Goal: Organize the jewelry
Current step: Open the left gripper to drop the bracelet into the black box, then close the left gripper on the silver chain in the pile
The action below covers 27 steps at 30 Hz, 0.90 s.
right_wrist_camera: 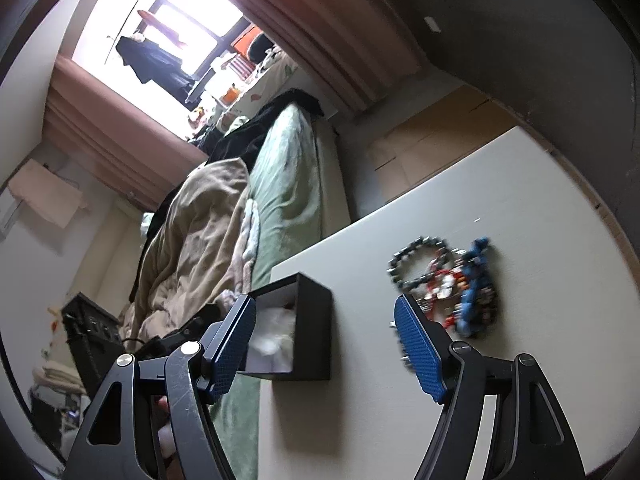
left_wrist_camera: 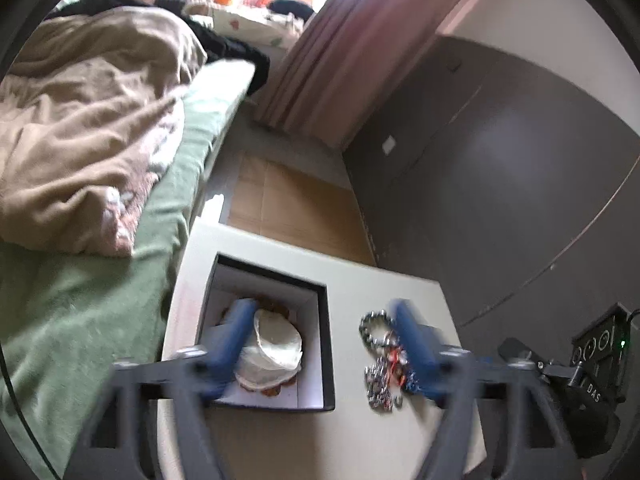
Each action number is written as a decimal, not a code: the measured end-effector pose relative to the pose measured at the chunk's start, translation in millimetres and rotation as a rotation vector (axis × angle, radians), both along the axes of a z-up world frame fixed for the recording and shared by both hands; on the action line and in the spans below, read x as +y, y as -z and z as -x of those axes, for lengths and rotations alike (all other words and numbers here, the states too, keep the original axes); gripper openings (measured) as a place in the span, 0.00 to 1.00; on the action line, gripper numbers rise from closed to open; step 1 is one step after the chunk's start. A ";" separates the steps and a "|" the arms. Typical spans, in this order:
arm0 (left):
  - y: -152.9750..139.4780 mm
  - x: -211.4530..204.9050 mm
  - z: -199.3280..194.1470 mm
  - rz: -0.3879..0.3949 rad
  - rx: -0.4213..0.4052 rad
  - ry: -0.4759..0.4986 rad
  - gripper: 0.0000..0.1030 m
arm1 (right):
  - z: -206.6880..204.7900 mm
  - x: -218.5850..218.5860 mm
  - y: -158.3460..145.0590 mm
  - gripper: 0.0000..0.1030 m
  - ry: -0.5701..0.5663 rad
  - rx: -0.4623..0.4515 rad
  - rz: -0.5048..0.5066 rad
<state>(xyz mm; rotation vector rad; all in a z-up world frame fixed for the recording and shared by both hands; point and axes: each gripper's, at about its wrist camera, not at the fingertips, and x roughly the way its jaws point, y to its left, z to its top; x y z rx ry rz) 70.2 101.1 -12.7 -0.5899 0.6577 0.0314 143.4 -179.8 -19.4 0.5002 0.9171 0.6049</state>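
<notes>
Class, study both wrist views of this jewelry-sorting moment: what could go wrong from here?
1. The jewelry pile is tangled: lifting the silver bracelet may drag other pieces along.
2. The pile lies towards the table edge, so a nudge from the open right gripper might push beads off.
3. The open left gripper straddles the black box wall and could knock it.

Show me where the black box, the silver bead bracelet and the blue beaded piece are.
black box [left_wrist_camera: 326, 344], left wrist view, on its right wall.
silver bead bracelet [right_wrist_camera: 400, 258], right wrist view, on the left arc of its ring.
blue beaded piece [right_wrist_camera: 476, 280], right wrist view, on its beaded middle.
</notes>
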 end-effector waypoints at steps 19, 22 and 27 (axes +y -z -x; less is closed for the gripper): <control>12.6 -94.4 -18.7 -0.144 0.041 0.241 0.65 | -4.9 -84.5 2.4 0.70 0.113 0.049 0.149; 23.4 -110.5 -24.7 -0.151 0.080 0.269 0.56 | -6.3 -91.0 3.5 0.70 0.123 0.059 0.159; 40.2 -136.6 -34.2 -0.218 0.134 0.307 0.55 | -8.0 -104.3 6.5 0.70 0.137 0.086 0.154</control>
